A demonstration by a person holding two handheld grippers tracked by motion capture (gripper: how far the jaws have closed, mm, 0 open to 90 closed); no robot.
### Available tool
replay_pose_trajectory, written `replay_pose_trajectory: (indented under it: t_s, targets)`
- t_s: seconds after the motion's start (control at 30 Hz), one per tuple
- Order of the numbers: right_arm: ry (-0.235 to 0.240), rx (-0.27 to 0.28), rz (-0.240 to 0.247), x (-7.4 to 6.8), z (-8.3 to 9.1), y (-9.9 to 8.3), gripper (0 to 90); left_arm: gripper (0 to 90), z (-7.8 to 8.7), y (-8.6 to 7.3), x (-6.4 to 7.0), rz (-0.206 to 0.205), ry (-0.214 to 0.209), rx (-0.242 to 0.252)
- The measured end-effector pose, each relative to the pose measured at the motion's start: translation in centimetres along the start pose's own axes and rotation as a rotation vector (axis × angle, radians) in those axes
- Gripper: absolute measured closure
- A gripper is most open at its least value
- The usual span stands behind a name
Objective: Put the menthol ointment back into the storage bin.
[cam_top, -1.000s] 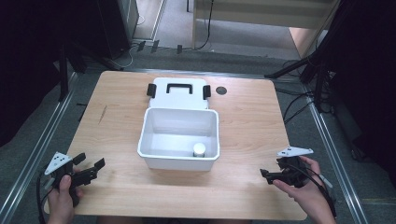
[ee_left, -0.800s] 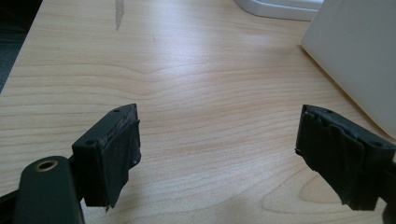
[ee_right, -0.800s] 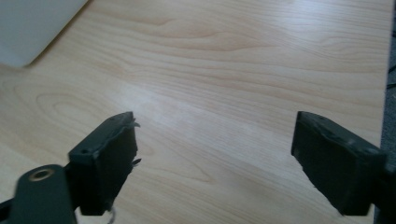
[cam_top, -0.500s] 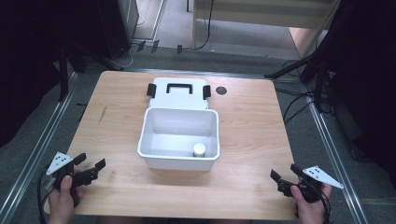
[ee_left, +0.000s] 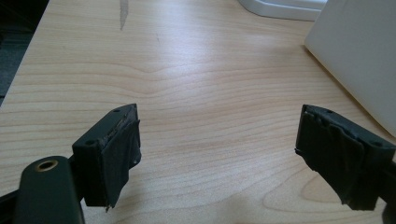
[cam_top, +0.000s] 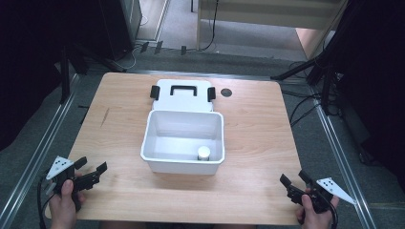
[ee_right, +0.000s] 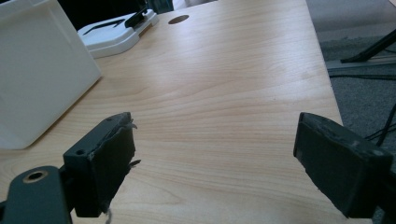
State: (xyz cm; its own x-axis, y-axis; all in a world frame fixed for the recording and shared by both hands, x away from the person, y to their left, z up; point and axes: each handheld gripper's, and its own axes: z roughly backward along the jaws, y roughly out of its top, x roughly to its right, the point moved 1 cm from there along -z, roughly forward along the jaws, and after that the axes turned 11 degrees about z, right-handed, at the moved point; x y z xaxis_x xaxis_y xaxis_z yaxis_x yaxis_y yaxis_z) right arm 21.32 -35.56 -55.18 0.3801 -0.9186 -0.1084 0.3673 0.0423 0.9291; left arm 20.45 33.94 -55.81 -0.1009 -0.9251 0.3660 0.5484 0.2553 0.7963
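Note:
A white plastic bin (cam_top: 162,162) stands in the middle of the wooden table (cam_top: 258,129). Inside it, near the front right corner, sits a small white cylinder (cam_top: 204,153). The bin's white lid (cam_top: 181,98) with black handle and clips lies flat just behind it. My left gripper (cam_top: 90,164) hovers at the front left corner, open, nothing between its jaws. My right gripper (cam_top: 292,180) is at the front right corner, also open and holding nothing. The left gripper view has the bin's wall (ee_left: 359,60) to the right; the right gripper view has the bin's wall (ee_right: 37,70) to the left.
A dark round hole (cam_top: 226,92) marks the table behind the lid, right of it. A faint dark streak (cam_top: 105,117) lies on the left of the tabletop. Metal rails (cam_top: 45,143) run along both sides on the floor, with cables (cam_top: 305,109) at the right.
My right gripper has pulled back toward the front right corner of the table and turned a little. The left gripper has barely moved. The bin and lid stay put.

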Motion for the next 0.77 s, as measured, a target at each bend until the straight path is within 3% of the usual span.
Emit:
replay_pose_trajectory:
  t_s: [0.13, 0.77]
  targets:
    - [0.002, -0.003, 0.016, -0.2, 0.01, -0.01, 13.0, 14.6, 0.08, -0.08, 0.04, 0.004, 0.0, 0.005]
    - [0.022, 0.003, -0.032, 0.1, 0.08, -0.12, 13.3, 14.6, 0.08, -0.06, -0.07, 0.011, -0.005, 0.004]
